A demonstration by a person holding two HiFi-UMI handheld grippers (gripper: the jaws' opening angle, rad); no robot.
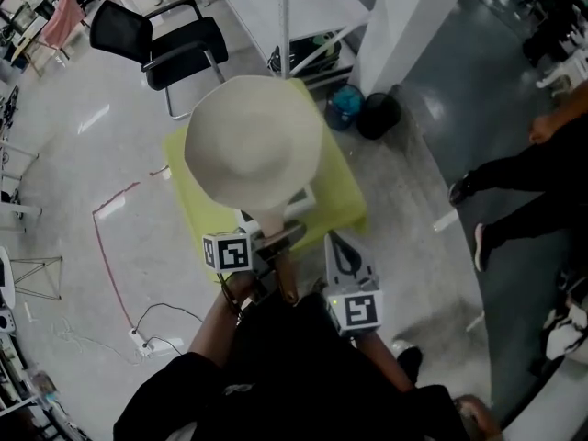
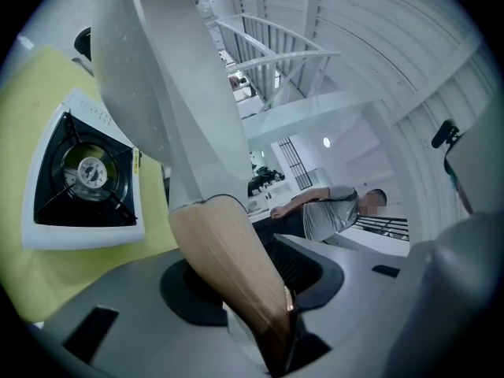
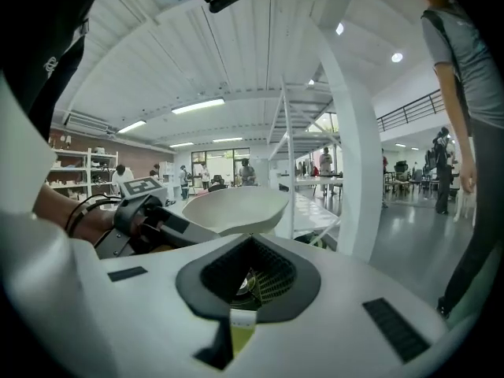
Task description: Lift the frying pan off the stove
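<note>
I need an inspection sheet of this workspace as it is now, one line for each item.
Surface: low yellow-green table top, on a glossy grey floor.
Job's things: white round frying pan with tan wooden handle, held clear above the white single-burner gas stove.
Clutter: nothing seen on the table top.
Grippers: left gripper, jaws shut on the handle; right gripper, jaws together, empty.
Cables: thin red cable and white power strip on the floor.
Surroundings: black office chair, white column, a person's dark-trousered legs.
</note>
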